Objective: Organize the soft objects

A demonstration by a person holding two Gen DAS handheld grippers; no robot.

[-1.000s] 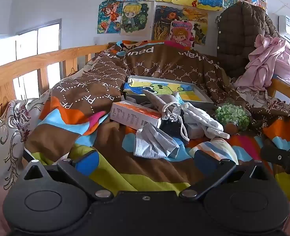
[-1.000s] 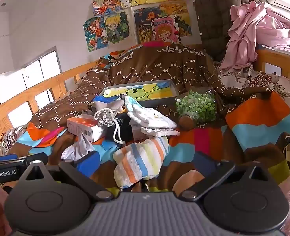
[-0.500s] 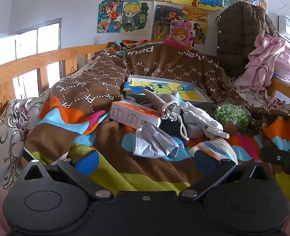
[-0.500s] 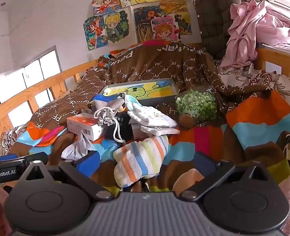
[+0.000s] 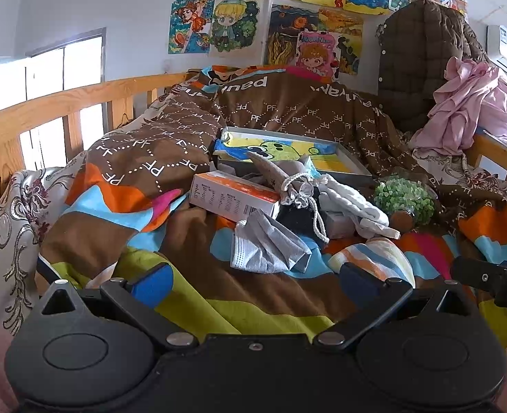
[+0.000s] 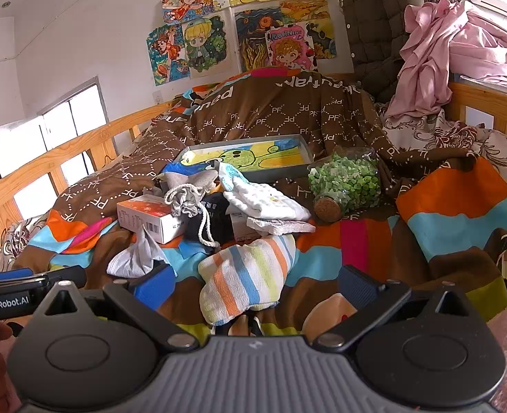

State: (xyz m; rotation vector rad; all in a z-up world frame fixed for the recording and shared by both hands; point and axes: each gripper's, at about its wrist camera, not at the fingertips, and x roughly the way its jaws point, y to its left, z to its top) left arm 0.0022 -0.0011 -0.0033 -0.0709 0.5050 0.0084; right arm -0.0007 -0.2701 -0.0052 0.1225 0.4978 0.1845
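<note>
Soft things lie heaped on a colourful bedspread. A grey face mask [image 5: 267, 246] [image 6: 134, 258] is nearest my left gripper [image 5: 253, 280], which stands open just short of it. A striped cloth [image 6: 244, 277] [image 5: 373, 258] lies right ahead of my open right gripper [image 6: 256, 284], between its blue fingertips. Behind them sit a grey drawstring pouch [image 6: 186, 199] [image 5: 299, 189], a white knitted cloth [image 6: 265, 199] [image 5: 353, 204] and a black cloth [image 6: 215, 220].
An orange and white carton [image 5: 232, 198] [image 6: 150, 218], a corked jar of green bits [image 6: 346, 186] [image 5: 404, 201] and a picture tray [image 6: 250, 156] [image 5: 287, 149] share the heap. Wooden bed rails [image 5: 46, 113] run along the left. Pink clothing [image 6: 453, 48] hangs at the right.
Both views have crept very slightly closer to the heap. Nothing on the bed has moved.
</note>
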